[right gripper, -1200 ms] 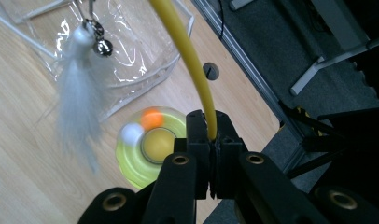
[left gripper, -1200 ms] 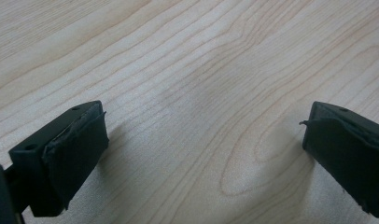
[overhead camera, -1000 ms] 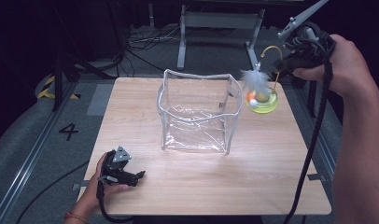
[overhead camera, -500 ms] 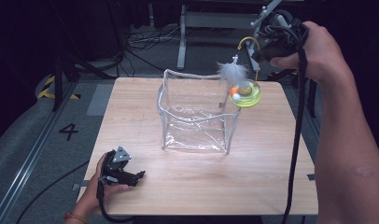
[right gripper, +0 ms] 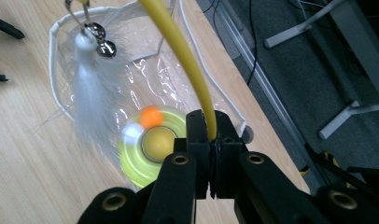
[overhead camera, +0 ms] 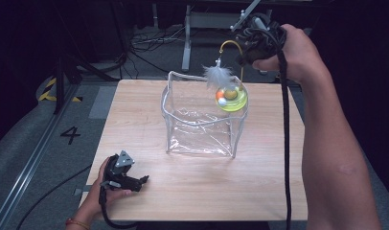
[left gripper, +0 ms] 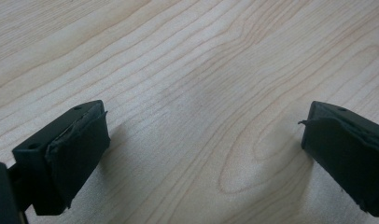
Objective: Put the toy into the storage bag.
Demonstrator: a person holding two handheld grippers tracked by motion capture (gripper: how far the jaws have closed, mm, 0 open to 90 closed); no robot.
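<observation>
Two hands work in the high view: the left one rests at the table's [overhead camera: 149, 120] near corner with the left claw [overhead camera: 142, 181] lying level, while the raised right forearm holds the right claw [overhead camera: 244, 56] above the clear pouch's [overhead camera: 200, 127] far corner, the cat toy [overhead camera: 229, 96] dangling over its rim. Left gripper view: jaws apart over bare wood. Right gripper view: the right claw [right gripper: 210, 135] is clamped on the toy's yellow wire [right gripper: 187, 60], its feather [right gripper: 92, 100] and green disc [right gripper: 148, 151] hanging over the pouch [right gripper: 145, 74].

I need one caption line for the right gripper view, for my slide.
Right gripper clamps yellow wand of feather toy above clear bag.
</observation>
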